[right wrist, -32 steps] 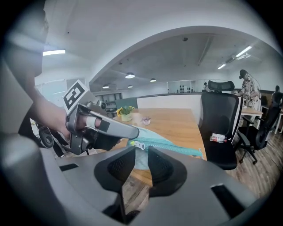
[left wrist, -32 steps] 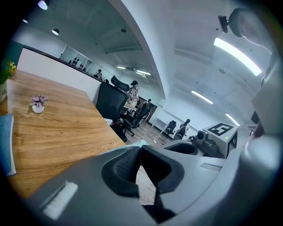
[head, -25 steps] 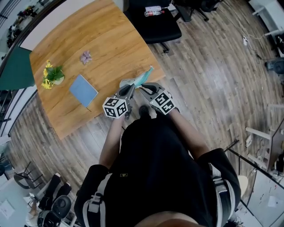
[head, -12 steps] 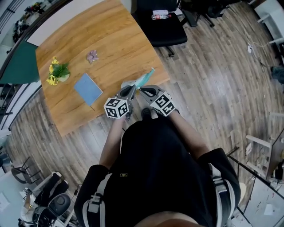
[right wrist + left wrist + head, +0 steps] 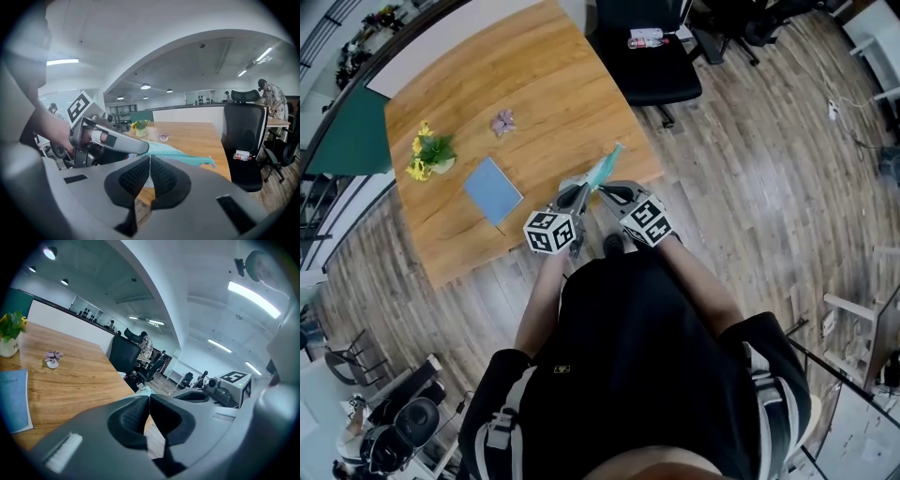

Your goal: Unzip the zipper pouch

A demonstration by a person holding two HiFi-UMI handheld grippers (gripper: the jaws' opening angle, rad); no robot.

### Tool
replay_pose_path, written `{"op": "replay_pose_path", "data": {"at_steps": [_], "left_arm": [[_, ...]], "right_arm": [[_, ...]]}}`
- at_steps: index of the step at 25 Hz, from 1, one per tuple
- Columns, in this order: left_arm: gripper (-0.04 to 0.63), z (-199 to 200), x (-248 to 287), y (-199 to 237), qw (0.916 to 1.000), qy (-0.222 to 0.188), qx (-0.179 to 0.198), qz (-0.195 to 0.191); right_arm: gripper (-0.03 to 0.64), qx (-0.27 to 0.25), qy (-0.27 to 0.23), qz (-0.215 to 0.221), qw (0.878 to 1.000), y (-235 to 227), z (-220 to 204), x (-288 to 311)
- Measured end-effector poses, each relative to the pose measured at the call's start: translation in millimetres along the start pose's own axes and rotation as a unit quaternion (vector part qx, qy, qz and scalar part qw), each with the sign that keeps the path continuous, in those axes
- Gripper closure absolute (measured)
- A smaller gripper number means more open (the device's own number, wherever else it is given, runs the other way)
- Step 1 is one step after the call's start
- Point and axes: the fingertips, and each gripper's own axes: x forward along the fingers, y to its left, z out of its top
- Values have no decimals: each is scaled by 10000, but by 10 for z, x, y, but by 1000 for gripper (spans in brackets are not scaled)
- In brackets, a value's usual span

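Head view: both forearms reach to 12 o'clock and converge over the near corner of the tabletop, each pointing slightly downward. The left hand-held gripper is clamped on the zipper pouch. The right hand-held gripper has just been closing. Its jaws now meet on the pouch's near edge; which part they pinch cannot be determined. The pouch's free end points toward 1 o'clock. The tabletop edge runs just beside the pouch at 3 o'clock, with open floor beyond. A blue notebook lies at 9 o'clock, well apart. An office chair stands at 1 o'clock.
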Motion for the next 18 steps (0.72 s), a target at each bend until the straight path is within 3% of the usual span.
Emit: {"op": "replay_pose_path", "data": {"at_steps": [18], "left_arm": [[588,-8,-97,-127,9999,25,99,-101]], "right_arm": [[607,-50,-90,-435,9990,-82,82,-99]]}}
